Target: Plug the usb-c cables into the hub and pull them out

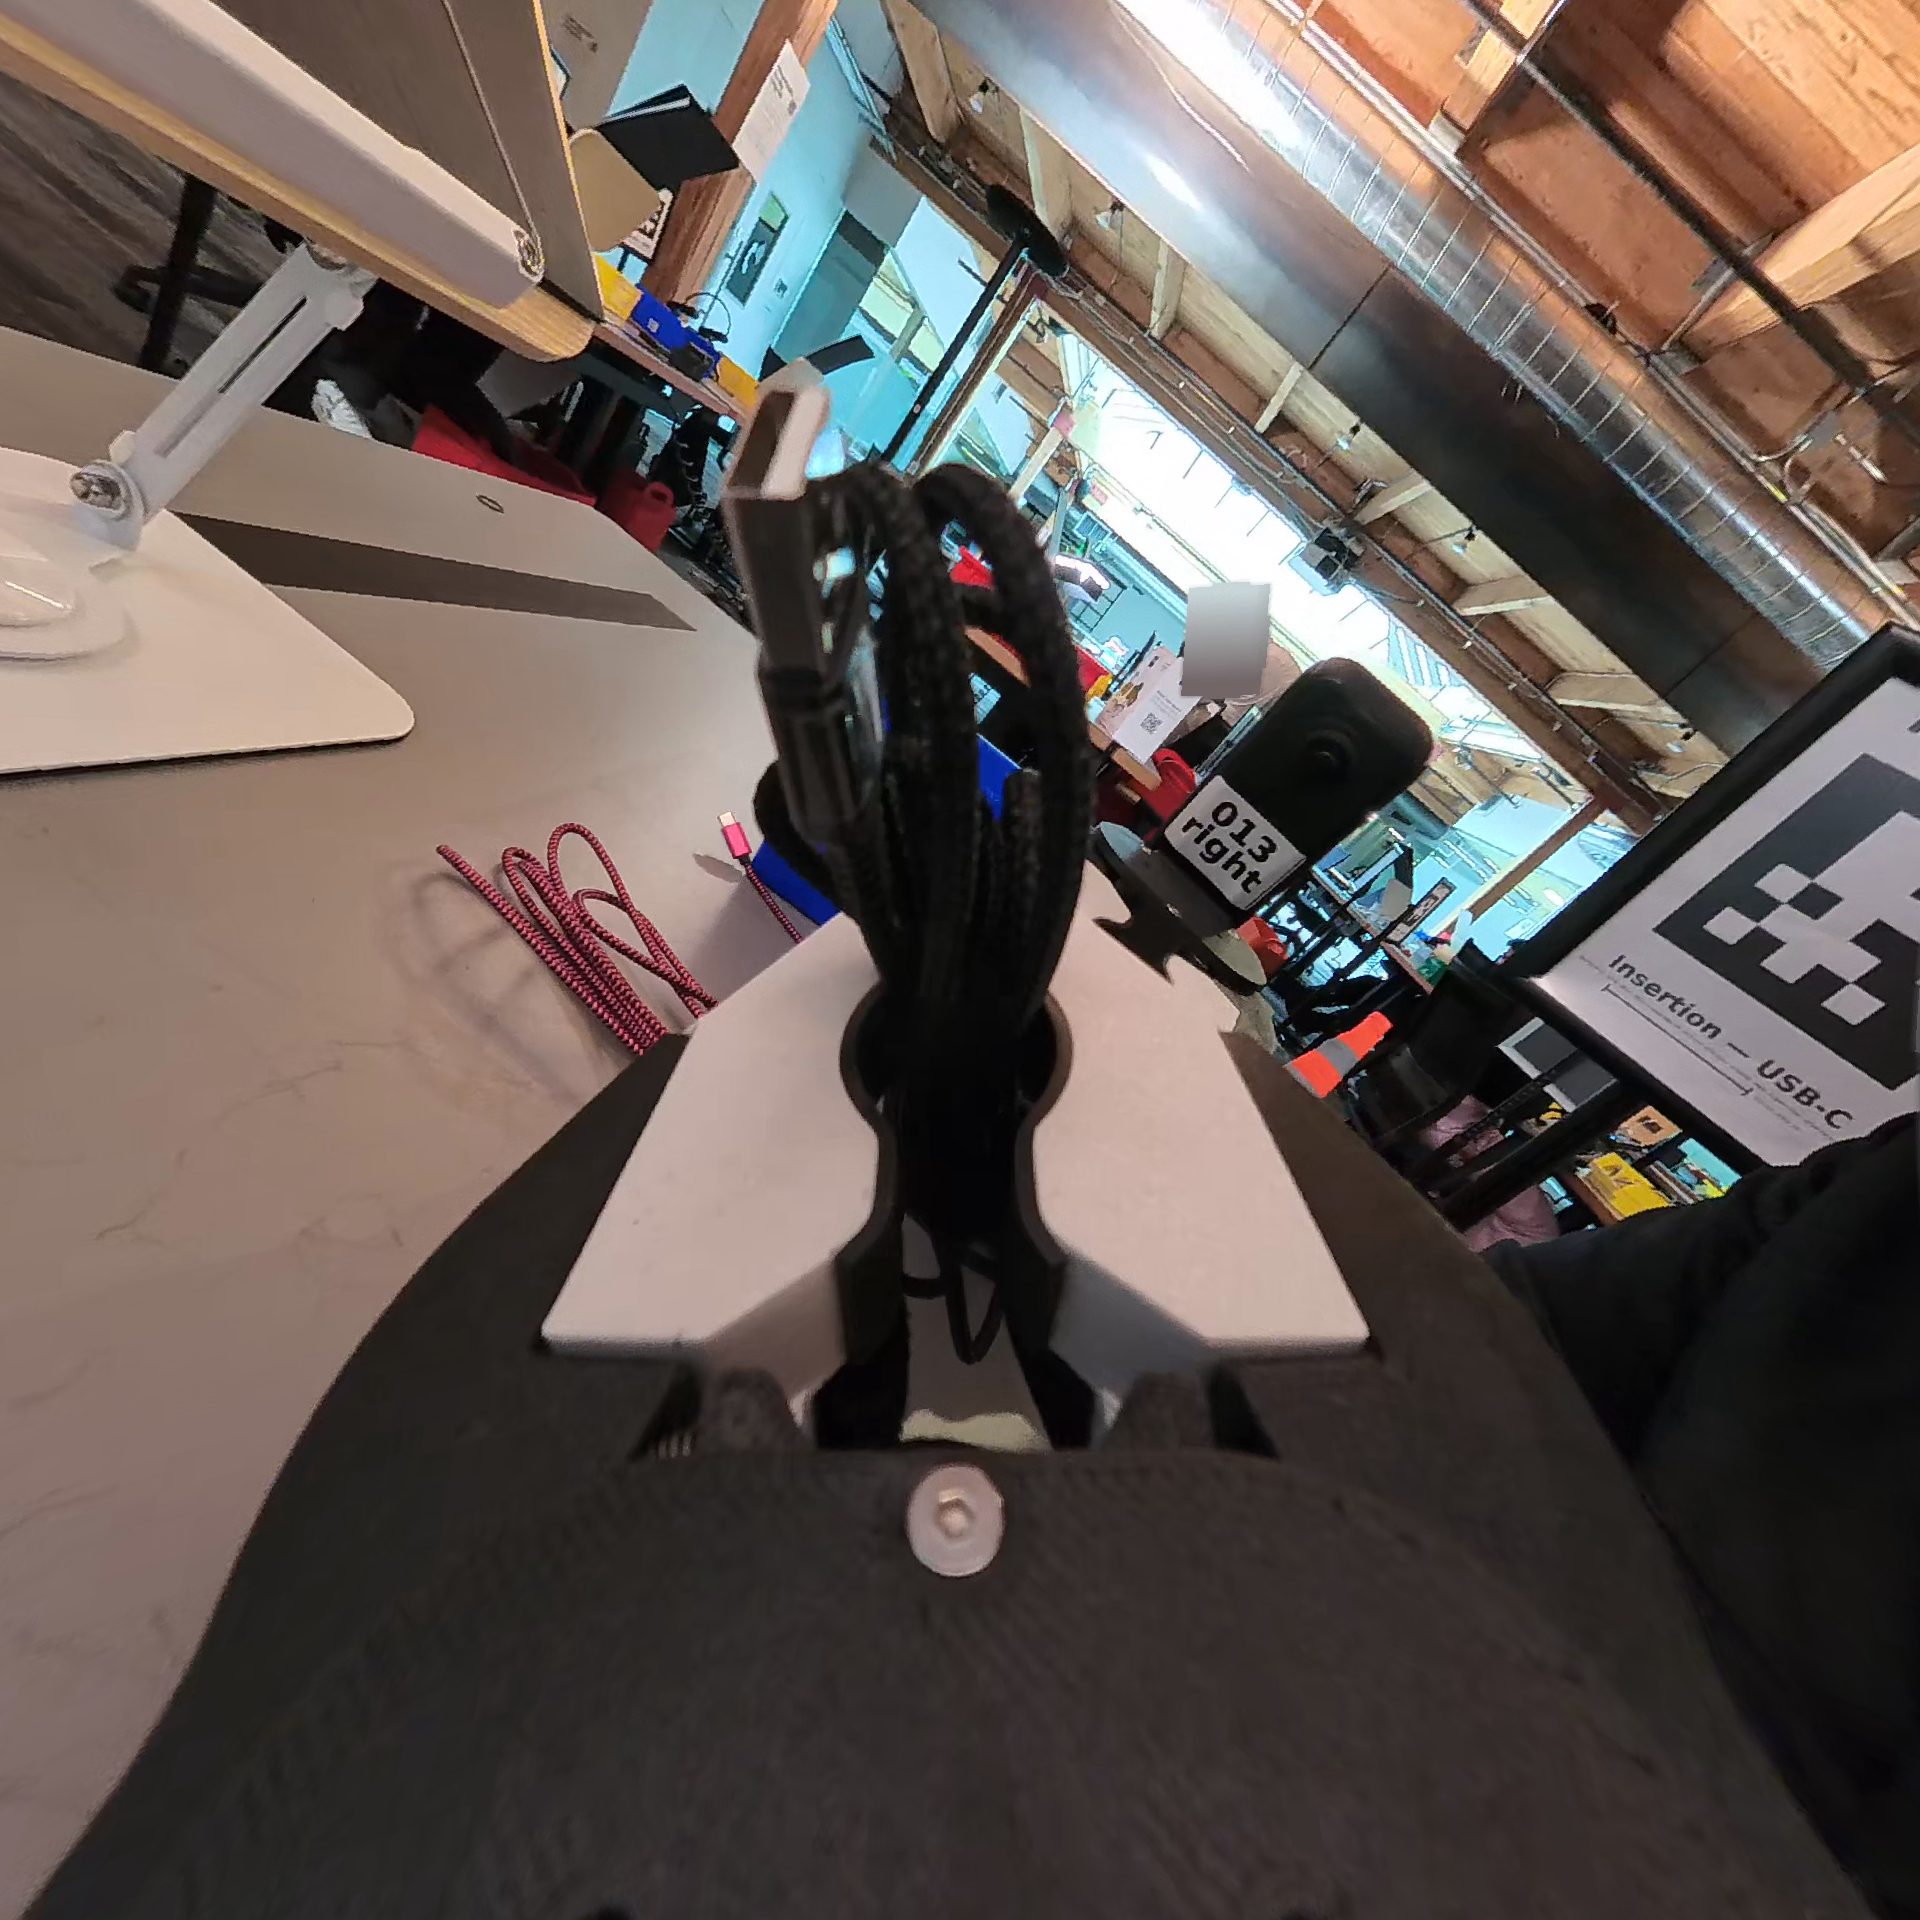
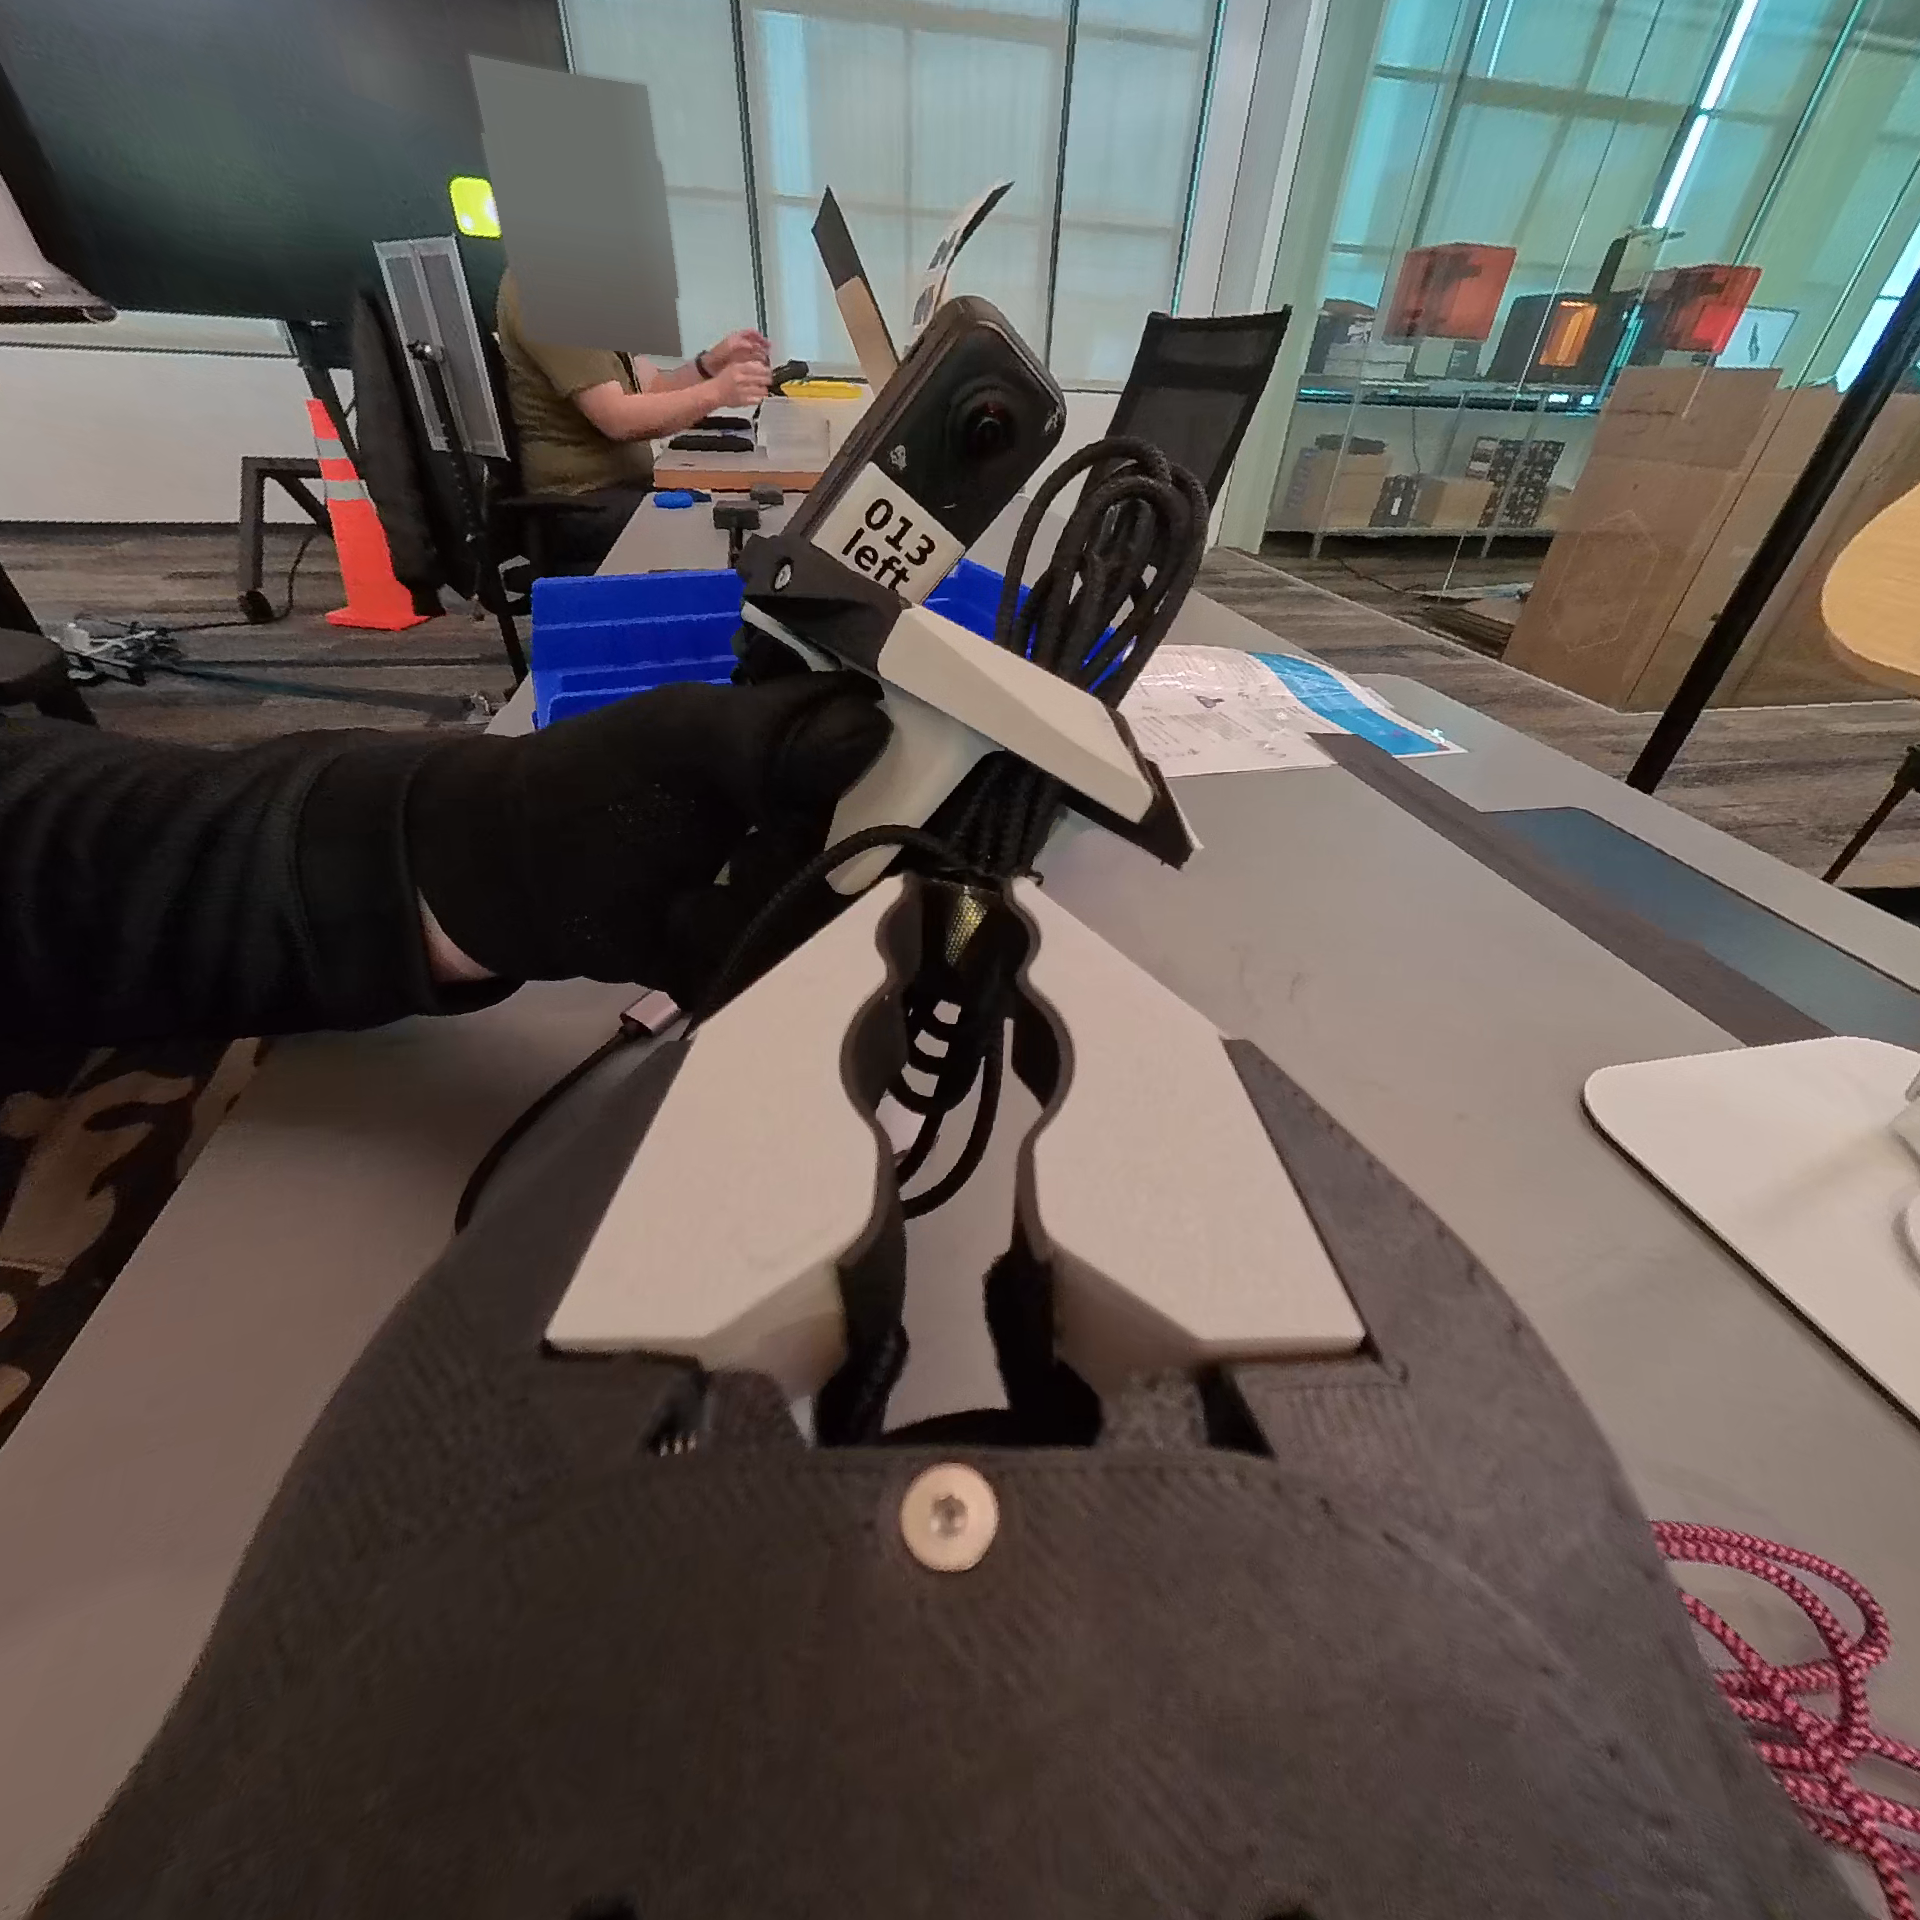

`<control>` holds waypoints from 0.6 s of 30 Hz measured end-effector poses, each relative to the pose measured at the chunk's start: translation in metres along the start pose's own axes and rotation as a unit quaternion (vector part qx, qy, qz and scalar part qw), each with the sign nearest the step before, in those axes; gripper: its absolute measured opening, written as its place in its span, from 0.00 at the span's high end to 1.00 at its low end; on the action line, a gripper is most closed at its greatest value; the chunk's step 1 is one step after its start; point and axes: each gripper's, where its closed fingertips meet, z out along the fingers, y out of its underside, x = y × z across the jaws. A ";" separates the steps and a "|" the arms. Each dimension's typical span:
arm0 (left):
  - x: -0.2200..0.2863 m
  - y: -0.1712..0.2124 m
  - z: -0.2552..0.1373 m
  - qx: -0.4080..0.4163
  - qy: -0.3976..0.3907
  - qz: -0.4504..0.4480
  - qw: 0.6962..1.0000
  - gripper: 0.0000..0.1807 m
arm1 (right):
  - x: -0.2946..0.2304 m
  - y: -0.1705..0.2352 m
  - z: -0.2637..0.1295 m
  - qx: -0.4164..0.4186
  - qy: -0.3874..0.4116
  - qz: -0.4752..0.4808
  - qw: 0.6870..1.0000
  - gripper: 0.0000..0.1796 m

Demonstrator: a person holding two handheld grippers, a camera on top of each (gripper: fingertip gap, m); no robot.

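Above the grey table, both grippers meet on one bundle of black braided cable.

Left gripper: fingers closed around the lower part of the bundle, clamping it upright. Loops of the cable rise past the fingertips, and a dark metal plug sticks up at the top left of the coil. In the right wrist view the same gripper is held by a black-gloved hand, tilted, with its black camera on top.

Right gripper: fingers drawn in close on the strands hanging below the left one's grip; a few thin loops pass between the fingers. Contact looks firm, so clenched on the cable. Its camera shows in the left view just behind the bundle.

Hub: only a small grey end with a cord shows on the table, below the gloved hand, mostly hidden by the right gripper's body.

Red-and-black braided cable lies loose on the table, well apart from the black bundle, its pink plug near a blue bin.

White flat stand base sits at the table's edge. A framed checkered sign stands to the right. A seated person works at a far desk, orange cone nearby.
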 end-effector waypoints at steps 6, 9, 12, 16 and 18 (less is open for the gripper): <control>0.004 0.001 0.002 -0.001 0.004 0.006 1.000 0.94 | 0.000 -0.004 -0.004 0.013 -0.007 0.010 1.000 1.00; 0.003 0.000 0.002 0.001 -0.001 0.009 1.000 0.94 | 0.000 -0.003 -0.004 0.008 -0.005 0.008 1.000 1.00; 0.002 -0.001 0.001 0.005 -0.003 0.010 1.000 0.94 | 0.000 -0.004 -0.005 0.005 -0.002 0.008 1.000 1.00; 0.002 -0.003 0.001 0.011 -0.010 0.017 1.000 0.94 | 0.001 -0.005 -0.007 0.005 0.003 0.007 1.000 1.00; -0.001 -0.006 0.000 0.018 -0.020 0.018 0.999 0.94 | -0.002 -0.006 -0.009 0.008 -0.003 0.008 1.000 1.00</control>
